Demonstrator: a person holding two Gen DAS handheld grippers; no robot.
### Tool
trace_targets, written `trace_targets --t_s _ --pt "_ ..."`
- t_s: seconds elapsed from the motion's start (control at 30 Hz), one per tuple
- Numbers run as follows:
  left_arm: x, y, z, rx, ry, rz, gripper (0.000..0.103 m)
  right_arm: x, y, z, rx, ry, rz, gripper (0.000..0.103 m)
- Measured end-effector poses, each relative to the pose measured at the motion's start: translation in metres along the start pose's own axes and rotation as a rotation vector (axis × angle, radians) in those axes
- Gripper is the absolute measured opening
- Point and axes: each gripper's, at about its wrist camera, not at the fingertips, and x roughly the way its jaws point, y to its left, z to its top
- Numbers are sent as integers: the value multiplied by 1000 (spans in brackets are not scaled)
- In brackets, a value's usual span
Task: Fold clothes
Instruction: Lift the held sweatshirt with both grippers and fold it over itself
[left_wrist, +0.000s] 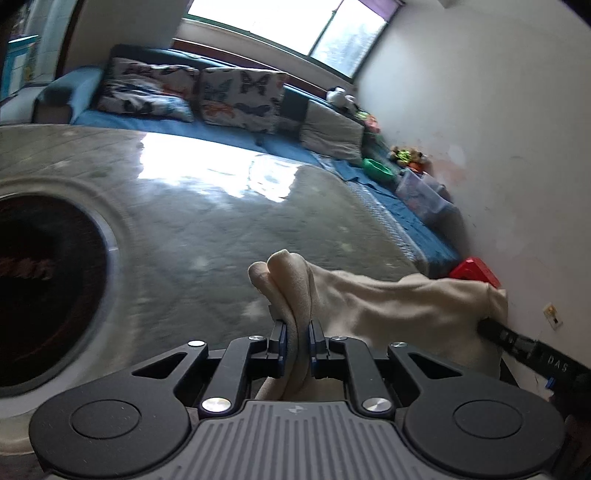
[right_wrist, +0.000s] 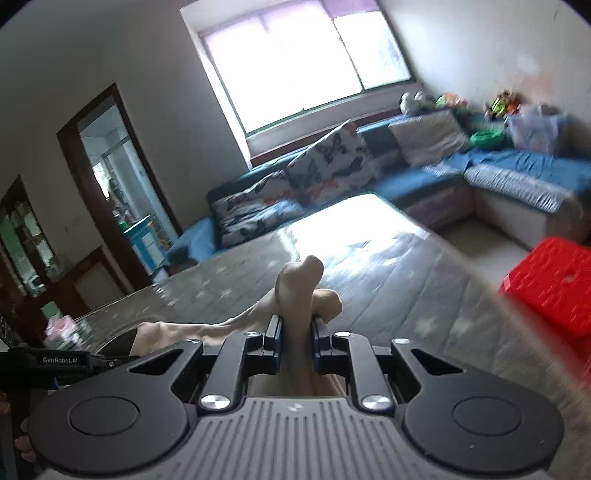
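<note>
A cream cloth garment (left_wrist: 388, 306) hangs stretched between both grippers above a grey glossy table (left_wrist: 207, 214). My left gripper (left_wrist: 297, 332) is shut on a bunched edge of it, and folds stick up past the fingertips. In the left wrist view the right gripper (left_wrist: 495, 330) shows at the right as a black tip pinching the far end. My right gripper (right_wrist: 297, 325) is shut on the other bunched edge of the cream garment (right_wrist: 295, 291). The cloth runs left toward the left gripper (right_wrist: 107, 363), seen at the lower left edge. The garment's lower part is hidden under the gripper bodies.
A dark round inset (left_wrist: 44, 288) sits in the table at the left. A blue corner sofa (right_wrist: 498, 170) with butterfly cushions (right_wrist: 325, 162) runs under the window and along the right wall. A red plastic stool (right_wrist: 554, 284) stands right of the table. A doorway (right_wrist: 110, 166) opens at the left.
</note>
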Motion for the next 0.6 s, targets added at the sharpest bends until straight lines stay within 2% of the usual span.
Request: trace_targets --t_s 0.37,0.47,0.6 --pt "54 -60 1 57 65 -80 13 -18 -48 22 -4 -35 -164 14" --pt "66 -65 -3 64 90 -80 13 -14 -63 18 13 -13 -195 14" --pt "78 -62 -11 67 126 -51 13 3 -79 5 36 68 -240 17"
